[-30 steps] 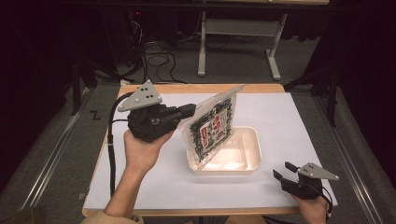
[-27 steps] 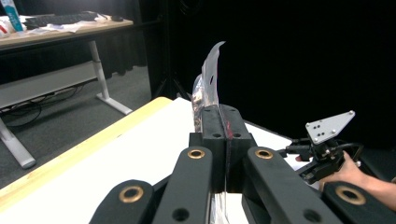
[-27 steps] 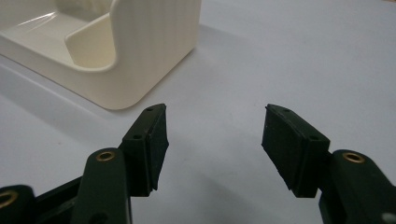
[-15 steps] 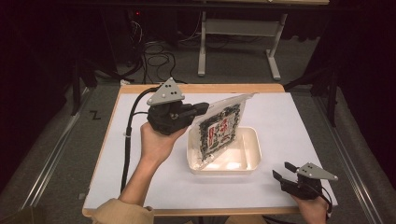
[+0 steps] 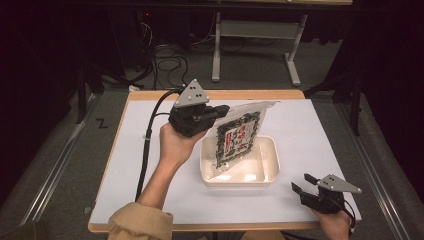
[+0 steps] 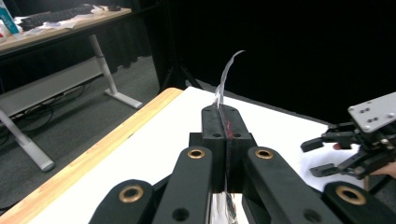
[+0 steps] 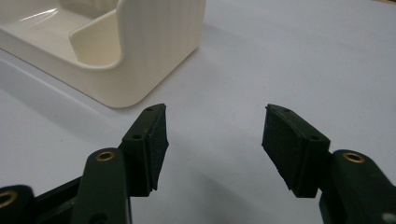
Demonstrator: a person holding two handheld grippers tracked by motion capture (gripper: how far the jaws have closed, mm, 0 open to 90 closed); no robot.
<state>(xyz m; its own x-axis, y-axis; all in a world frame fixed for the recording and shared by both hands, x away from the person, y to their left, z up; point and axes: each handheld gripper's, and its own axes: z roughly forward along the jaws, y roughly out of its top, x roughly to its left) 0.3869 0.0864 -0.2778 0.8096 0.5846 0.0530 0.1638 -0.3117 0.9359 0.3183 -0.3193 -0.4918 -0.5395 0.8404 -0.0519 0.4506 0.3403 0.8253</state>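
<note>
Printed clear packet point(image 5: 239, 137) hanging tilted over the cream tray point(image 5: 270, 175), bottom corner already dipping inside. Pinched at its edge by the left claw point(image 5: 220, 111), pads pressed tight on the film. Best to lower slow, lay it flat, then let go. Right claw point(image 5: 301, 183) spread wide, idling on the white tabletop point(image 5: 320, 130) just beside the tray. Worth steadying that tray if it slides.

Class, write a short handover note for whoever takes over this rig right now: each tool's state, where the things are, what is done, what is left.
Left tool: shut on the printed packet, gripping its edge.
Right tool: open, empty, low over the white mat beside the tray's corner.
Packet: tilted, lower end inside the cream tray, not yet lying flat.
Done: packet picked up and brought to the tray.
Left: probably lower it in and release.
</note>
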